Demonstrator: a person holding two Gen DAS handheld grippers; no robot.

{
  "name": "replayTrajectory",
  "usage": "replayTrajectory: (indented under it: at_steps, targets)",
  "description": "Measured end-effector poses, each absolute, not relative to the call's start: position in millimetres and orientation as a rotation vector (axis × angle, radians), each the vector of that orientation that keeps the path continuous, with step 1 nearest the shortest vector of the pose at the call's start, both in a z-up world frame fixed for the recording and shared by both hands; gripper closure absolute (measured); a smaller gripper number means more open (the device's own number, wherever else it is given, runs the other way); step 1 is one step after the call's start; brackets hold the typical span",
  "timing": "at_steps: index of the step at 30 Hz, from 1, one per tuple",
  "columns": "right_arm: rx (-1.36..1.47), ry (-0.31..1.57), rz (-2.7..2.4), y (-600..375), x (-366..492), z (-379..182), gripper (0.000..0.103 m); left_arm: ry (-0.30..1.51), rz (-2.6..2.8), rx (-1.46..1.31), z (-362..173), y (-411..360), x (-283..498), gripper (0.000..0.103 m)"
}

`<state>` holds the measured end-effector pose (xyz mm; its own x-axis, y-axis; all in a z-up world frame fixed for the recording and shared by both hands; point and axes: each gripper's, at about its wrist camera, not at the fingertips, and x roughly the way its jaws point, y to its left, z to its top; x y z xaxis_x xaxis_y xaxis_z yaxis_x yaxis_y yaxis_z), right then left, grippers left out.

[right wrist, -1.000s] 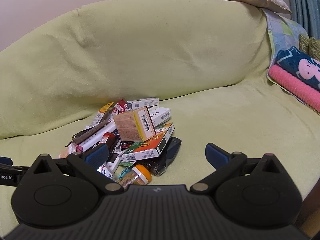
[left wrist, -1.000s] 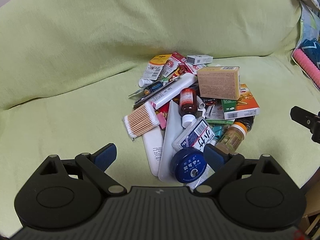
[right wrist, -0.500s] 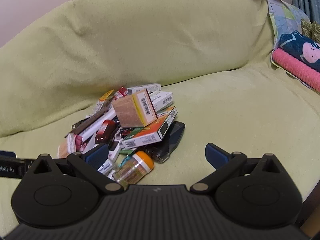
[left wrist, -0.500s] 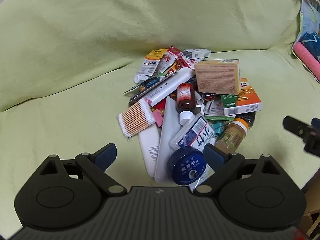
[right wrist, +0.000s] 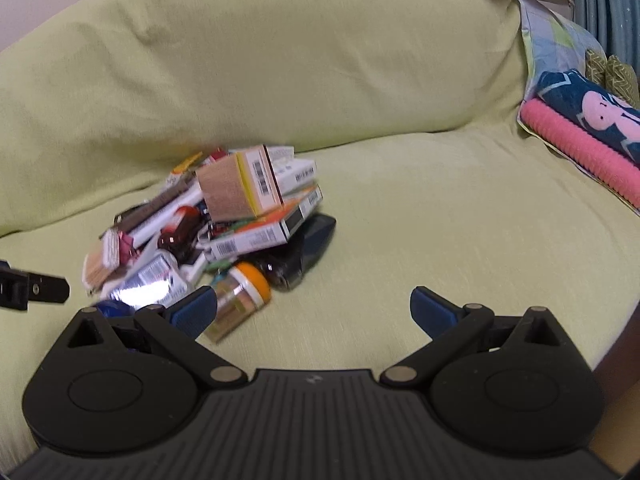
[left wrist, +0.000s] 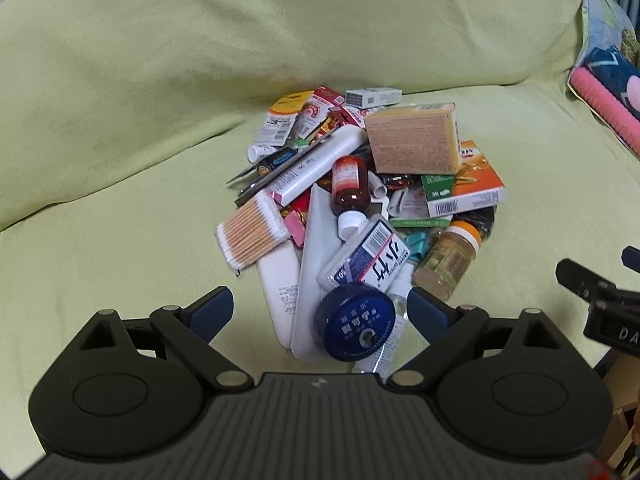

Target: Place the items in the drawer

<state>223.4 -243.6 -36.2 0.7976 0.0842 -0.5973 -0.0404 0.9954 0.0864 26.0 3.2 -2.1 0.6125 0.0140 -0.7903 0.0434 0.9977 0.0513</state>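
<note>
Both grippers closing in on the pile

Closer now than a second ago: both views sit nearer the heap of small items on the green sofa cover (left wrist: 120, 184). My left gripper (left wrist: 320, 312) is spread wide, empty, low over the round blue tin (left wrist: 354, 327), likely first pick. Bundle of cotton swabs (left wrist: 252, 236), brown glass bottle (left wrist: 350, 188), tan cardboard box (left wrist: 412, 140) crowd around it. My right gripper (right wrist: 312, 312) is spread too, empty, beside the orange-capped jar (right wrist: 240, 300). No drawer visible.

A pale green sofa cover (left wrist: 120, 200) is showing; a round tin (left wrist: 354, 327) is looking dark blue, a box (left wrist: 412, 144) tan, a ribbed cushion (right wrist: 580, 148) pink.
</note>
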Motion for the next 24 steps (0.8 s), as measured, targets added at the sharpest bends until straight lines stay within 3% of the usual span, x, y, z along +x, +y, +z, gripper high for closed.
replayTrajectory:
  at_steps: [3, 24]
  targets:
    - [0.036, 0.650, 0.074, -244, 219, -41, 0.008, 0.926, -0.018, 0.059, -7, 5, 24, 0.009]
    - [-0.013, 0.678, 0.122, -211, 196, -64, 0.010, 0.927, -0.051, 0.079, -10, 6, 18, 0.009]
